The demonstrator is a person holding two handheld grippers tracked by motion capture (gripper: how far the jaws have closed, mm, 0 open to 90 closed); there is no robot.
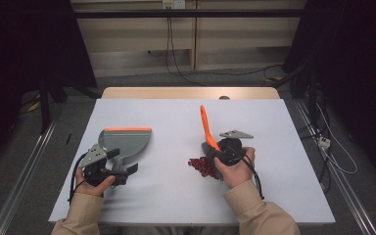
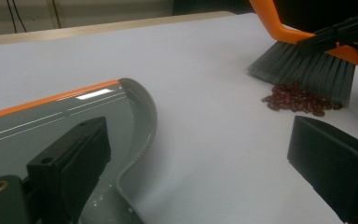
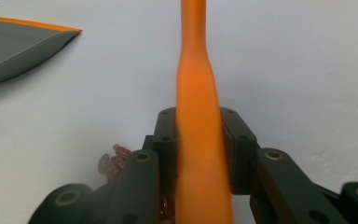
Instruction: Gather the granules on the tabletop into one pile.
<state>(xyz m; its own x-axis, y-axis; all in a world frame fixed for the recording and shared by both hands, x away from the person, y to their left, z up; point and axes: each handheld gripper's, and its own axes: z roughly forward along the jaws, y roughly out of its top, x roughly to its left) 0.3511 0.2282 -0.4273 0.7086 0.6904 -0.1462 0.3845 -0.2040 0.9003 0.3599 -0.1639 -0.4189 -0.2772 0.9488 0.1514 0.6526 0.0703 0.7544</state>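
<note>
Right claw [image 3: 200, 140]: clamped on brush [image 3: 197, 93] handle.
Left claw [image 2: 200, 154]: spread; dustpan [image 2: 74, 107] partly behind one jaw.
Beans [image 2: 300, 100]: partly under bristles on worktop [image 1: 176, 122].

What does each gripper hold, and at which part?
Right gripper: the brush, by its orange handle. Left gripper: open beside the dustpan, holding nothing.
</note>
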